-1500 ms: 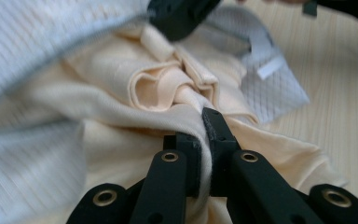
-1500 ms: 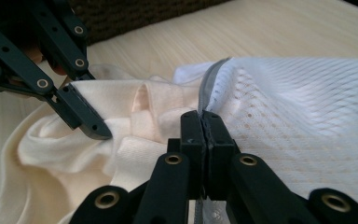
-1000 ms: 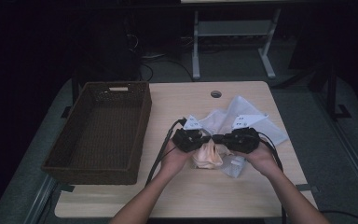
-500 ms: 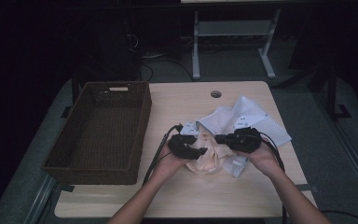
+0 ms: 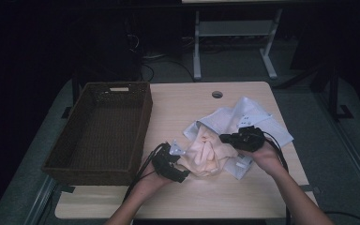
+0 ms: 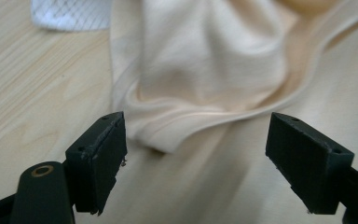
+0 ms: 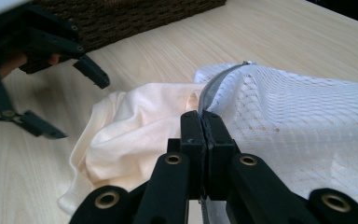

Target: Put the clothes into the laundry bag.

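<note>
**A:** Start at the left of the high view. What stands there?

**B:** A dark brown woven wicker basket (image 5: 104, 129), rectangular, on the left part of the pale wooden table (image 5: 192, 103). In the right gripper view its woven wall (image 7: 121, 16) runs across the top.

**A:** And next to it?

**B:** The left gripper (image 5: 178, 166), just off the basket's near right corner, in the person's left hand (image 5: 152, 180). Its jaws stand wide apart; they have just been opening, and nothing is pinched between them. In the left gripper view (image 6: 196, 154) the two black pads flank a folded hem of the cream-coloured soft cloth garment (image 6: 205, 70), which lies flat on the table ahead of them, without touching either pad.

**A:** Where does that garment sit overall?

**B:** In the middle of the table's near half, bunched up (image 5: 206, 152), between the two grippers. Its right part reaches into the mouth of a white mesh laundry bag with a grey zipper (image 5: 243, 117), which spreads out behind and to the right. A corner of that mesh (image 6: 70, 11) shows at the top left of the left gripper view.

**A:** And the right side?

**B:** The right gripper (image 5: 227, 138), held by the right hand (image 5: 262, 157), rests over the bag. In the right gripper view its jaws (image 7: 205, 126) are pressed together on the bag's zippered edge (image 7: 279, 112), with the cream garment (image 7: 135, 126) lying just to the left of them and the left gripper (image 7: 74, 98) open farther off.
</note>
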Demonstrator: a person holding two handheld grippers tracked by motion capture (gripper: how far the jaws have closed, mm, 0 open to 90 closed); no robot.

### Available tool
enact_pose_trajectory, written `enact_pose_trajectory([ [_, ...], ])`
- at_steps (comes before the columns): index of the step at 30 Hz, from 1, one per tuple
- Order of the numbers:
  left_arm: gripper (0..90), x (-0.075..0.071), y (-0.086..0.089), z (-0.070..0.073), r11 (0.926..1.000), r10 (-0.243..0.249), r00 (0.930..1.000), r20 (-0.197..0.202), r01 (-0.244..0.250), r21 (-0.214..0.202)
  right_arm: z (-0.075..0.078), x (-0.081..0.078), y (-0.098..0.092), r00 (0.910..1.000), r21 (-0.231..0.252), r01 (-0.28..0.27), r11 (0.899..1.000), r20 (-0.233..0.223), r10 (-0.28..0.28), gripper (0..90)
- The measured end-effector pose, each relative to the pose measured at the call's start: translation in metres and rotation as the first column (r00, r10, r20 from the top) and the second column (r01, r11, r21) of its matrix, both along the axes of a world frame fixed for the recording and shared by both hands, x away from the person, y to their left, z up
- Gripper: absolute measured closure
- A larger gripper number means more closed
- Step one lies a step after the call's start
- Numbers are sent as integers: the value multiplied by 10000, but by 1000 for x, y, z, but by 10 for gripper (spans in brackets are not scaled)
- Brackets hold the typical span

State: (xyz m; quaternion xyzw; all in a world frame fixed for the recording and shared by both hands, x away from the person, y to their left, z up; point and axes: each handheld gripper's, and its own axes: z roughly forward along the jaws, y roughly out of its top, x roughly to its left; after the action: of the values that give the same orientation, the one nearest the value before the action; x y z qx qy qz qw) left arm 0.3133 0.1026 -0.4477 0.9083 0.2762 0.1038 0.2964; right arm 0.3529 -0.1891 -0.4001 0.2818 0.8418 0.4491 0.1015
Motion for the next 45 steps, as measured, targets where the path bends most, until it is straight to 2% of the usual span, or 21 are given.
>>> enact_pose_trajectory([
  [4,224,8,-1,-7,9996,176,9998,87,-178,204,-1,1,-1,10000,-20,19,10000,-58,-19,879],
  [7,384,12,0,-10,9998,125,9998,176,-128,155,-2,1,-2,10000,-15,11,10000,-47,-11,879],
  [8,575,13,1,-9,9999,103,9997,212,-106,132,-2,2,-1,10000,-28,0,10000,-26,0,879],
  [9,638,13,1,-9,9999,57,9997,247,-61,150,-2,2,-1,10000,-39,3,10000,-25,-3,879],
  [10,638,14,2,-9,9999,9,9999,156,-11,103,-2,2,-1,10000,-39,3,10000,-25,-3,879],
  [12,753,15,4,-8,10000,-35,10000,-42,35,-20,-2,2,-1,10000,-55,4,10000,-32,-4,879],
  [14,813,14,7,-4,9998,-85,9999,-113,83,-202,-2,1,-1,10000,-75,14,10000,-21,-14,879],
  [17,820,11,11,3,9986,-43,10000,-81,38,-536,-1,1,-1,10000,-152,61,9999,34,-61,879],
  [20,825,7,18,15,9914,56,10000,-32,-60,-1305,-1,2,-4,9998,-206,162,9997,103,-160,878],
  [22,827,4,19,21,9873,66,10000,72,-53,-1586,0,2,-6,9997,-165,245,9996,100,-244,877],
  [24,828,3,18,23,9874,55,9998,183,-26,-1582,-1,2,-7,9995,-237,303,9993,78,-301,867],
  [26,828,2,17,21,9881,5,10000,83,8,-1538,-3,2,-7,9988,-600,476,9971,131,-469,831],
  [28,828,2,16,18,9888,-31,10000,16,33,-1492,-7,2,-7,9984,-772,569,9954,55,-566,734],
  [31,828,3,16,17,9883,-49,10000,-48,41,-1528,-21,-9,-14,9974,-1178,707,9905,-79,-722,631],
  [33,828,3,16,17,9871,-49,9999,-104,31,-1601,-26,-12,-18,9970,-1355,743,9880,-110,-765,626],
  [36,828,3,16,18,9869,-52,9999,-104,35,-1615,-30,-12,-21,9970,-1250,708,9896,-208,-739,676],
  [39,828,2,16,20,9835,-39,9999,-140,13,-1808,-28,-9,-19,9975,-1153,655,9912,-182,-680,838],
  [43,830,-3,18,31,9715,-107,9999,-62,90,-2370,-13,-9,-17,9986,-702,515,9962,105,-509,865],
  [44,831,-5,18,37,9665,-137,9999,52,146,-2562,0,-11,-17,9984,-456,397,9982,427,-377,868],
  [45,831,-7,19,41,9640,-162,9998,134,192,-2654,0,-11,-17,9984,-456,397,9982,427,-377,868],
])
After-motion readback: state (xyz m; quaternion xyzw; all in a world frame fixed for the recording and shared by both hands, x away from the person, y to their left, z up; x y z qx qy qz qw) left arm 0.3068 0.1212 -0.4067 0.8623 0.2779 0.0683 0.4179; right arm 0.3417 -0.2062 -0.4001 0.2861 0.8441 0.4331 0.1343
